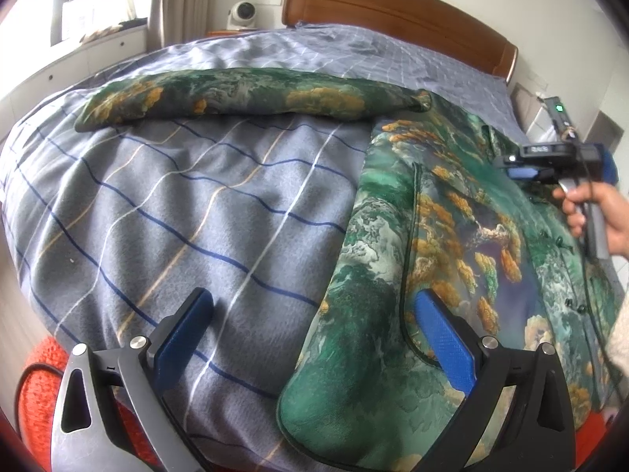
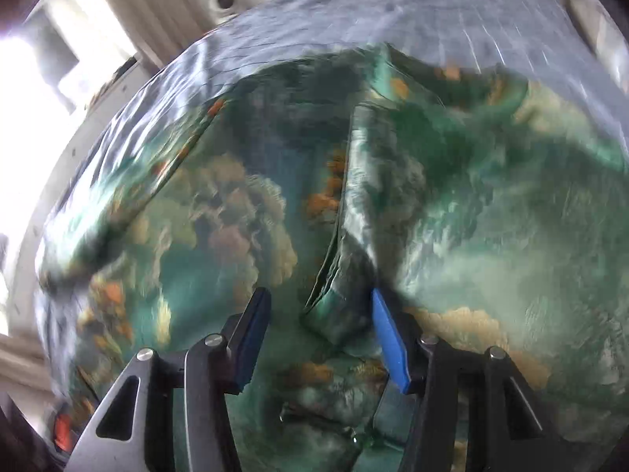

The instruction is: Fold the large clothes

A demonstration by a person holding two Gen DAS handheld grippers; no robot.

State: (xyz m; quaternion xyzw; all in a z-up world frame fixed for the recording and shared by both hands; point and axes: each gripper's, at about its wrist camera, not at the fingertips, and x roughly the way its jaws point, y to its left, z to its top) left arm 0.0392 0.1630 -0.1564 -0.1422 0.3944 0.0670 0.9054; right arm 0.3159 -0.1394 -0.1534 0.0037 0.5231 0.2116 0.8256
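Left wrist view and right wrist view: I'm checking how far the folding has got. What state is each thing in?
Green patterned jacket: lying flat on the bed, not yet folded.
Jacket sleeve: stretched out sideways across the blanket.
Striped blanket: spread over the bed.
Left gripper: open, over the jacket's hem edge.
Right gripper: open, a fabric fold between its fingers.

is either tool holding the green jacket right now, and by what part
Neither. The left tool and right tool both stand open above the green jacket, pads not pressing on it.
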